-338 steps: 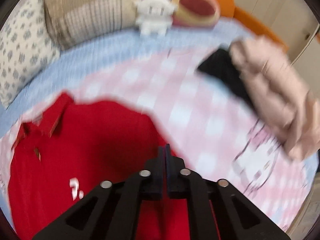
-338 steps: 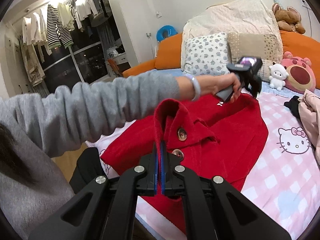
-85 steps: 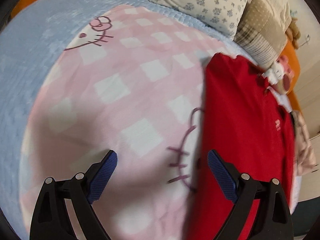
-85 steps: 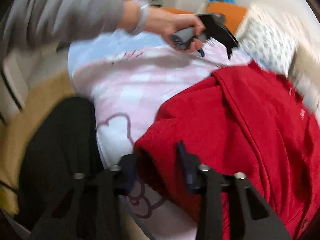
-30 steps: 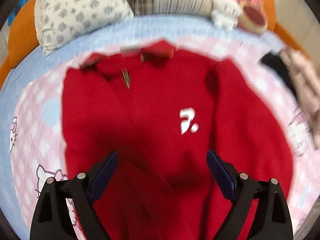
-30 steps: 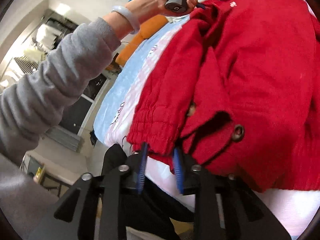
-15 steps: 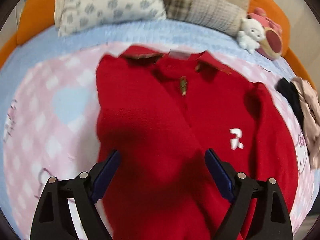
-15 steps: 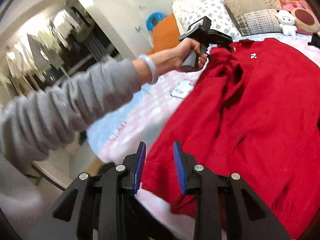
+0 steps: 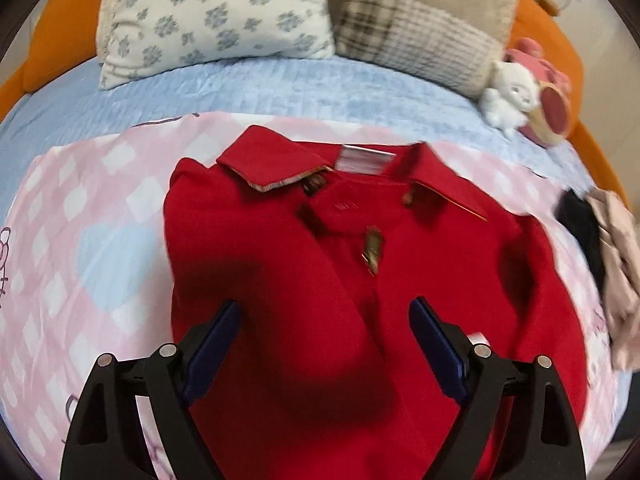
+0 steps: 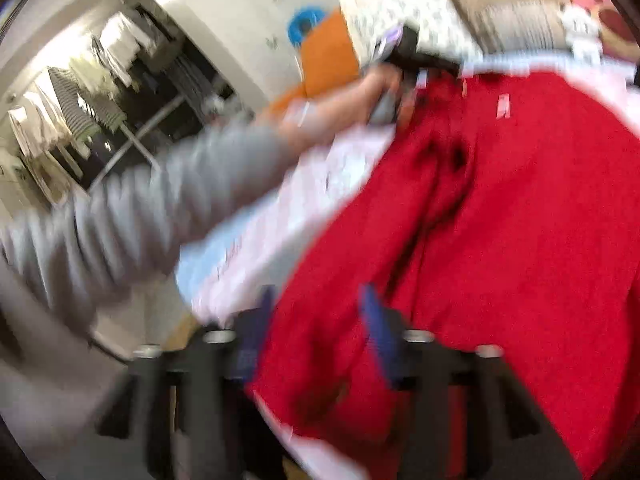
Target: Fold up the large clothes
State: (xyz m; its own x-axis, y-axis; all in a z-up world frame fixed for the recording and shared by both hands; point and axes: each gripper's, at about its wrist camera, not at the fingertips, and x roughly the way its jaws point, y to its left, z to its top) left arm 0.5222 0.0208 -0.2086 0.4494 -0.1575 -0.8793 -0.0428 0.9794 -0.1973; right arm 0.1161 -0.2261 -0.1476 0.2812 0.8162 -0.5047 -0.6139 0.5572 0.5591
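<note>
A floral pillow (image 9: 216, 16) and a plaid cushion (image 9: 420, 20) lean at the bed's head. A white plush toy (image 9: 508, 96) sits beside them. Shirts hang by the window (image 10: 80, 92).

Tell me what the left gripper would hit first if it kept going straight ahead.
Most likely the red collared jacket lying on the pink checked blanket. The left gripper has open jaws pointing at its chest, though depth is unclear.
</note>
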